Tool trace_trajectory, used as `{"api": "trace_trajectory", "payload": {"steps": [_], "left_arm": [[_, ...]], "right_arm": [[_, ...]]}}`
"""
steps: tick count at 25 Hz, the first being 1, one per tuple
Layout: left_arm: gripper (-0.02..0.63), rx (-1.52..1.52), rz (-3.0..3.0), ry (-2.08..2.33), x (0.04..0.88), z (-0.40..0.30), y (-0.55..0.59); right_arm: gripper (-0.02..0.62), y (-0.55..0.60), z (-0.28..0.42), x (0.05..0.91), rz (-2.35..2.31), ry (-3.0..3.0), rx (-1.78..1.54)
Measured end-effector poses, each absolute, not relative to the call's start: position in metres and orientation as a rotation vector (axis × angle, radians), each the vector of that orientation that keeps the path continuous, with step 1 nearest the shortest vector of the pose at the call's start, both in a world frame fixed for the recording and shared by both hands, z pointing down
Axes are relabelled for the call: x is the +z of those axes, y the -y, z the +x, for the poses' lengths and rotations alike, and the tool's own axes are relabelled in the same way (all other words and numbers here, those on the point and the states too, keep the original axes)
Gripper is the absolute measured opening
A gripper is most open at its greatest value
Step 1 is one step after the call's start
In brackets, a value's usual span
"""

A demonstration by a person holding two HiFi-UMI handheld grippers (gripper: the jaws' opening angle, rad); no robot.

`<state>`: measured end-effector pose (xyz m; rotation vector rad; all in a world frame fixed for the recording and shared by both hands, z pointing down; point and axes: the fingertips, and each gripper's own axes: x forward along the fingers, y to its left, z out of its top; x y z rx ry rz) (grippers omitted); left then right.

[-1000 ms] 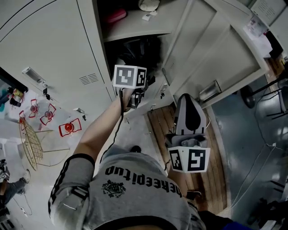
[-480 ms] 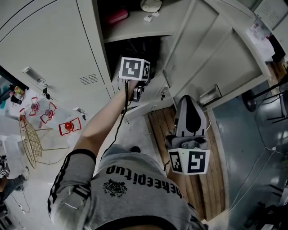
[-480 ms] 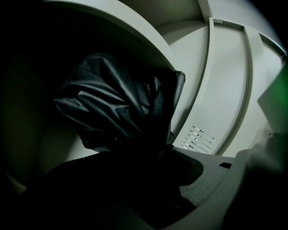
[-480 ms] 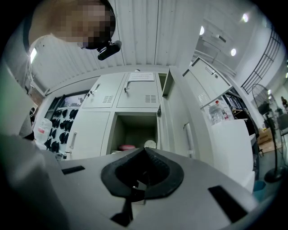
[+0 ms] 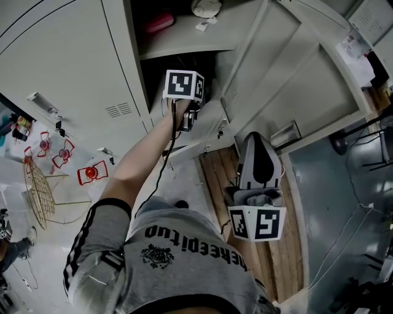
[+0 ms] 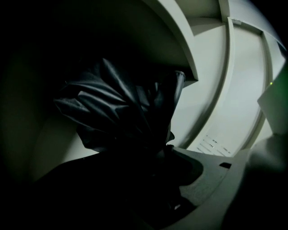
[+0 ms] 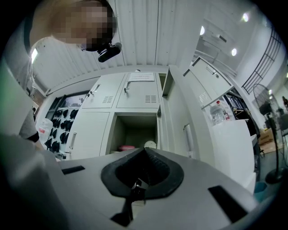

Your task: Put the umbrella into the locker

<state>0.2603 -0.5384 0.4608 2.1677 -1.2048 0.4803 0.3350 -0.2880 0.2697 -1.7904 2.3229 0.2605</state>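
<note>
A black folded umbrella (image 6: 121, 108) rises from between the jaws of my left gripper (image 6: 168, 148), which looks shut on it; the near part is very dark. In the head view my left gripper (image 5: 194, 109) reaches into the dark lower compartment (image 5: 161, 68) of the open locker, under the shelf (image 5: 184, 42). Its jaws are hidden behind the marker cube (image 5: 183, 84). My right gripper (image 5: 258, 137) hangs lower right, over the wooden floor strip. In its own view the right gripper (image 7: 144, 150) is shut and empty, facing the locker (image 7: 135, 130).
The locker door (image 5: 295, 67) swings open to the right of the left gripper. A pink thing (image 5: 158, 21) and a white round thing (image 5: 206, 7) lie on the upper shelf. Red items (image 5: 92, 173) and a wire rack (image 5: 40, 190) sit far left.
My left gripper has moved up the picture, deeper into the lower compartment with the umbrella. The right gripper has kept still.
</note>
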Motion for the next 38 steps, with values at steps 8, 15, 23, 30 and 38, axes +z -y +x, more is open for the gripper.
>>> {"api": "trace_trajectory", "payload": {"steps": [8, 15, 23, 30, 38], "left_arm": [[0.262, 0.524, 2.141, 1.262, 0.467, 0.259, 0.56], [0.262, 0.545, 2.126, 1.279, 0.473, 0.26, 0.569], [0.262, 0.572, 2.084, 1.235, 0.48, 0.265, 0.576], [0.265, 0.545, 2.068, 1.217, 0.48, 0.265, 0.578], [0.297, 0.469, 2.084, 1.251, 0.471, 0.265, 0.577]], "right_arm": [[0.003, 0.293, 0.34, 0.271, -1.817, -2.325, 0.275], [0.003, 0.297, 0.338, 0.271, -1.805, -2.342, 0.289], [0.002, 0.299, 0.328, 0.273, -1.772, -2.385, 0.306], [0.002, 0.298, 0.329, 0.273, -1.769, -2.383, 0.304], [0.002, 0.295, 0.327, 0.273, -1.764, -2.388, 0.297]]}}
